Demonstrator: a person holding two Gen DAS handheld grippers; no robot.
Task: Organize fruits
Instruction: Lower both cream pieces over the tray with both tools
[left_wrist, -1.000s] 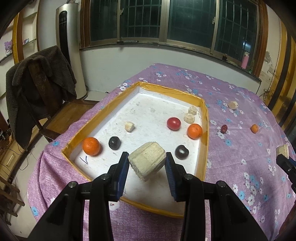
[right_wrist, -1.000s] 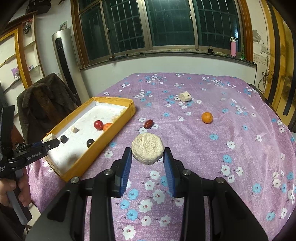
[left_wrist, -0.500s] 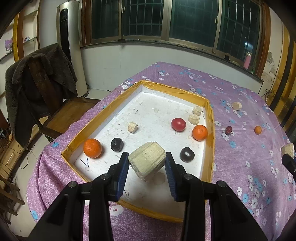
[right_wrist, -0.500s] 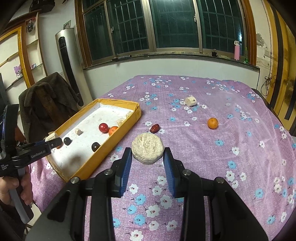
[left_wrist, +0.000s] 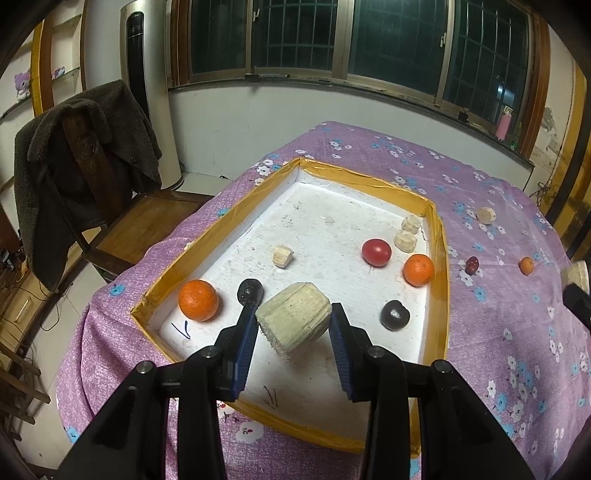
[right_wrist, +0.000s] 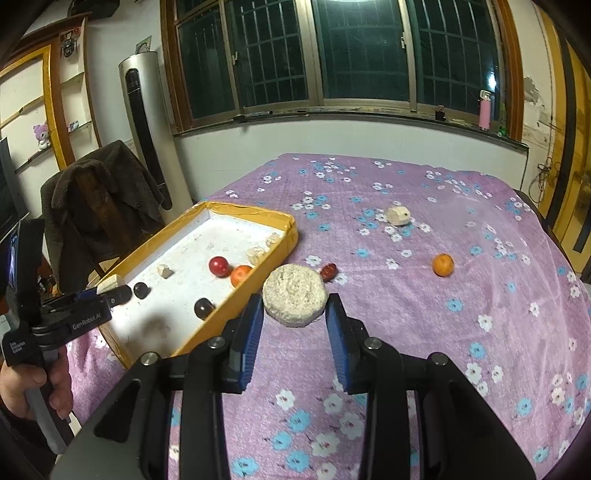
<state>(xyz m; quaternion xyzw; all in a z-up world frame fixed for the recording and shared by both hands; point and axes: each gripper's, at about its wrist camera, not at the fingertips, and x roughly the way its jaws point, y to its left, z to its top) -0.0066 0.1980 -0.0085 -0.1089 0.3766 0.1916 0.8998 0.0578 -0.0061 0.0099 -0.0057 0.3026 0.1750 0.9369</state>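
Observation:
My left gripper (left_wrist: 293, 323) is shut on a pale ribbed chunk (left_wrist: 293, 325) and holds it above the near end of the yellow-rimmed white tray (left_wrist: 439, 236). The tray holds two oranges (left_wrist: 198, 300), a red fruit (left_wrist: 376, 252), two dark fruits (left_wrist: 395, 314) and several pale chunks (left_wrist: 283, 256). My right gripper (right_wrist: 294, 312) is shut on a round pale chunk (right_wrist: 294, 294) above the purple cloth, just right of the tray (right_wrist: 288, 229). A dark red date (right_wrist: 328, 271), a small orange (right_wrist: 443, 264) and a pale chunk (right_wrist: 398, 216) lie on the cloth.
The table carries a purple flowered cloth (right_wrist: 443, 332). A wooden chair with a dark coat (left_wrist: 85, 155) stands left of the table. A tall white fan (left_wrist: 147, 110) and a windowed wall stand behind. The left gripper also shows in the right wrist view (right_wrist: 107, 293).
Both grippers have kept their hold. The left gripper has drawn back a little over the tray's near end. The right gripper has shifted left, closer to the tray.

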